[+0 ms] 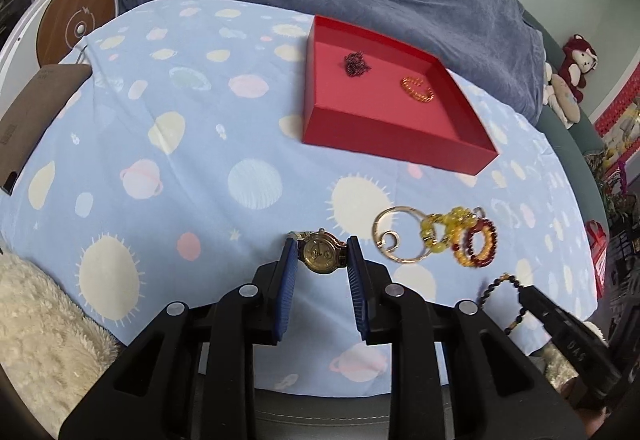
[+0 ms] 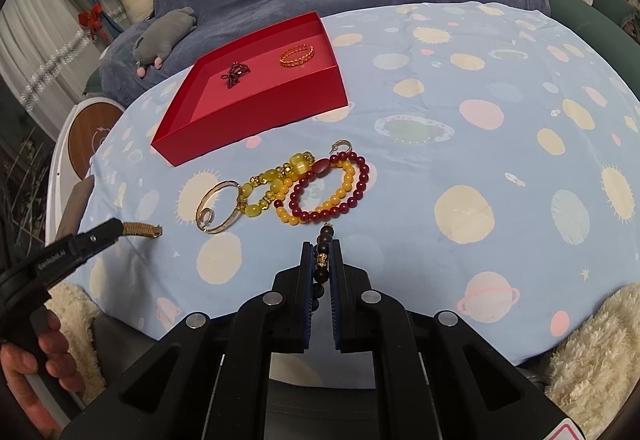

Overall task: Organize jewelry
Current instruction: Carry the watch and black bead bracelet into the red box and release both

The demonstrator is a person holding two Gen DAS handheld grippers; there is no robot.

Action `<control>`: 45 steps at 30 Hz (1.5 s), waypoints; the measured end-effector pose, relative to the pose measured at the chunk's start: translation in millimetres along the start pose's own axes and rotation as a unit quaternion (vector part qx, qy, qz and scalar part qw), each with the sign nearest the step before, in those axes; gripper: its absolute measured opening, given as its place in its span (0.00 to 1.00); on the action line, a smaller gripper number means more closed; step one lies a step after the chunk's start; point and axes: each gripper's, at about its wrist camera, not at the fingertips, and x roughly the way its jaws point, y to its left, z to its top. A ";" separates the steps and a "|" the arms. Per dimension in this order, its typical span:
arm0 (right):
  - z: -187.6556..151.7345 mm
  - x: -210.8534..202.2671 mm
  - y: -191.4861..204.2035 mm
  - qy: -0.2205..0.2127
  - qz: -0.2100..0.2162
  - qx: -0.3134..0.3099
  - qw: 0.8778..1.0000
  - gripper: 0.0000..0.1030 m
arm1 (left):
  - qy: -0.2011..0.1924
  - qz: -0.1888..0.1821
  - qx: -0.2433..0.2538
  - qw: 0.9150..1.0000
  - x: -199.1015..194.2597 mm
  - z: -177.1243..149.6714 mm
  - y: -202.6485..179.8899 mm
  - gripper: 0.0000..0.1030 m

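My left gripper [image 1: 322,254] is clamped on the gold watch [image 1: 320,251], just above the planet-print sheet [image 1: 200,144]. My right gripper [image 2: 321,258] is clenched on a dark bead bracelet [image 2: 325,240]. Beside them lie a gold bangle [image 2: 218,208] and yellow and red bead bracelets [image 2: 320,188]. The red box [image 2: 256,96] beyond holds two small pieces

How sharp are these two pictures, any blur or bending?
Left wrist view: the fisheye bows the red box, and the dark bead bracelet at lower right is smeared; the watch is crisp. Right wrist view: sharp and evenly lit, edges curve, corners go dark.
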 end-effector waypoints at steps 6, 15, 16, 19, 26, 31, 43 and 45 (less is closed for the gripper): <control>6.1 -5.3 4.3 -0.005 0.009 -0.002 1.000 0.07 | -0.001 -0.021 0.003 1.000 -5.2 13.6 -13.2 0.08; 26.8 -13.7 6.5 -0.025 0.019 0.001 1.000 0.07 | -0.024 -0.035 0.009 0.999 -14.3 38.7 -24.8 0.08; 30.7 -14.0 6.3 -0.026 0.023 0.004 0.999 0.07 | -0.026 -0.036 0.009 0.999 -15.2 43.7 -25.3 0.08; 46.5 -15.1 7.7 -0.034 0.030 0.004 0.999 0.07 | -0.035 -0.038 0.016 0.999 -16.1 59.8 -30.2 0.08; 109.7 -8.7 25.4 -0.053 0.054 -0.019 0.997 0.07 | -0.052 -0.049 0.037 0.997 -2.9 116.7 -53.5 0.08; 155.9 15.2 40.3 -0.055 0.063 -0.028 0.996 0.07 | -0.057 -0.046 0.045 0.996 21.7 150.7 -65.4 0.08; 222.7 95.2 58.9 -0.032 0.055 -0.037 0.997 0.07 | -0.029 -0.025 0.046 0.998 97.5 197.9 -66.2 0.08; 226.1 107.3 58.1 -0.024 0.050 -0.039 0.998 0.07 | -0.023 -0.022 0.047 0.998 106.9 198.9 -66.3 0.08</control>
